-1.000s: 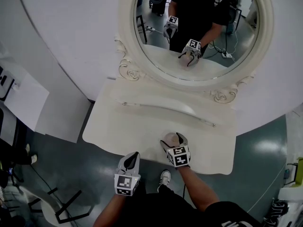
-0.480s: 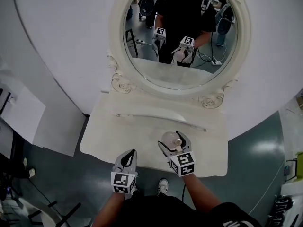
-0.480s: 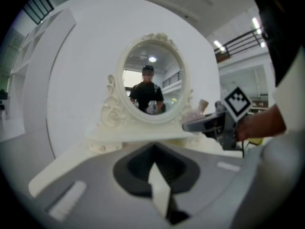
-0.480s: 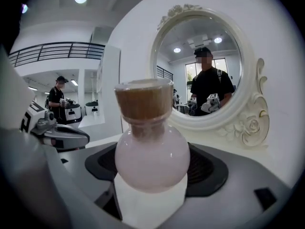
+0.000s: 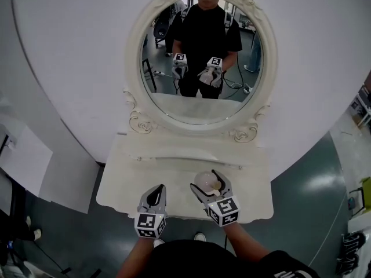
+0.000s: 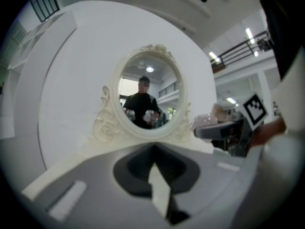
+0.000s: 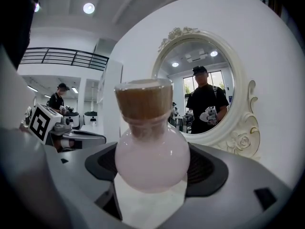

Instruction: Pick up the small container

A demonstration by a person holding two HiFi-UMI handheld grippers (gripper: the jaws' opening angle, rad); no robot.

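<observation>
The small container is a round pale-pink bottle with a cork stopper. It stands upright between the jaws of my right gripper, which is shut on it over the front of the white dressing table. The right gripper view shows the pink bulb and brown cork of the bottle filling the middle, held in the right gripper. My left gripper hangs at the table's front edge, left of the bottle, shut and empty. In its own view the left gripper has its jaws together.
An oval mirror in an ornate white frame stands at the back of the table and reflects the person and both grippers. A low raised ledge runs along the tabletop under it. The grey-green floor surrounds the table.
My right gripper closed on the bottle and drew it toward the table's front edge. The head camera pulled back, so more of the mirror shows. The left gripper stayed shut beside it.
</observation>
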